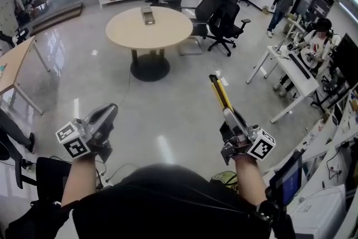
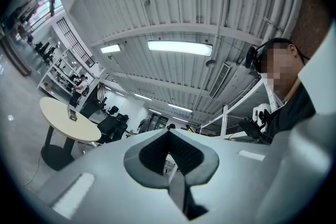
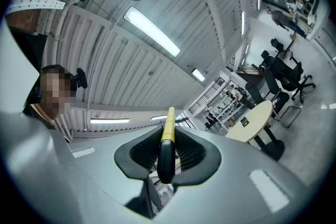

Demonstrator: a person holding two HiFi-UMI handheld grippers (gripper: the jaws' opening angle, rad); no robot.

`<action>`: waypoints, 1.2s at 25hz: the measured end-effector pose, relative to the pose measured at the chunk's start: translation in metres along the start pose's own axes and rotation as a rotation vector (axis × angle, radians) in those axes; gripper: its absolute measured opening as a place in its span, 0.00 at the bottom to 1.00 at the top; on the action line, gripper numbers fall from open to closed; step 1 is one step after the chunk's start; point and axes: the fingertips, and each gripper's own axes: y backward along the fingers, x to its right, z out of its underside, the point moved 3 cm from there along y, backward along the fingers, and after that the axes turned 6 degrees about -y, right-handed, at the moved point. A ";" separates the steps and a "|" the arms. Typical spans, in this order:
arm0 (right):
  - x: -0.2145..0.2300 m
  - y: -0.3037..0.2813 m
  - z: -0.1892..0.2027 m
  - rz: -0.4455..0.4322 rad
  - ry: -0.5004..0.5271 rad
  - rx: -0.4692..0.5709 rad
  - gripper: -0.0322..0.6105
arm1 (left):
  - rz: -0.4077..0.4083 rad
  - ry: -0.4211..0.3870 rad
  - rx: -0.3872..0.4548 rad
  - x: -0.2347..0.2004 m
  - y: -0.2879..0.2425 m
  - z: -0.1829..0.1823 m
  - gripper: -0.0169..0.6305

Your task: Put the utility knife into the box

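at the far left edge, one pale wooden bench [image 1: 12,67] on thin metal legs juts into the head view. your left gripper [image 1: 107,115] is smooth grey plastic, with one black-and-white marker cube [image 1: 72,140] by your wrist. in the left gripper view, its two fingers [image 2: 157,152] carry dark ribbed pads. the fingers are closed tip to tip, with nothing between them.

beyond it, the floor [image 1: 168,120] is glossy grey and throws back the ceiling lights. in the middle stands one round bench [image 1: 170,31] with a smooth beige top, a single dark post and a dark disc foot. one small box [image 1: 147,15], greyish and rectangular, sits on that top, a little left of centre. just right of the round bench is a cluster of black wheeled office chairs [image 1: 226,22].

the utility knife [image 1: 219,91] is in your right gripper [image 1: 228,115], well apart from the box. it is one long slim bar, yellow along its length and black at the near end. in the head view it sticks out past the fingertips, pointing up the frame toward the chairs. in the right gripper view, the two ribbed fingers [image 3: 191,152] are clamped on the knife's black end from either side, and the yellow part rises straight above them. this gripper also bears one marker cube [image 1: 261,144].

at the right, one white bench [image 1: 291,73] stands on white legs, and one person [image 1: 316,42] sits beside it.
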 end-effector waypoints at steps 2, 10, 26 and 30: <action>0.004 0.003 -0.001 0.000 -0.002 -0.001 0.19 | 0.005 0.001 -0.004 0.002 -0.005 0.004 0.02; 0.026 -0.023 0.008 0.010 -0.041 -0.009 0.19 | 0.005 0.025 -0.011 -0.031 -0.011 0.008 0.02; 0.063 -0.261 0.055 0.012 0.027 -0.025 0.19 | 0.011 0.028 0.029 -0.257 0.035 -0.076 0.02; 0.079 -0.318 0.074 0.010 0.016 -0.029 0.19 | -0.026 0.019 0.033 -0.315 0.062 -0.093 0.02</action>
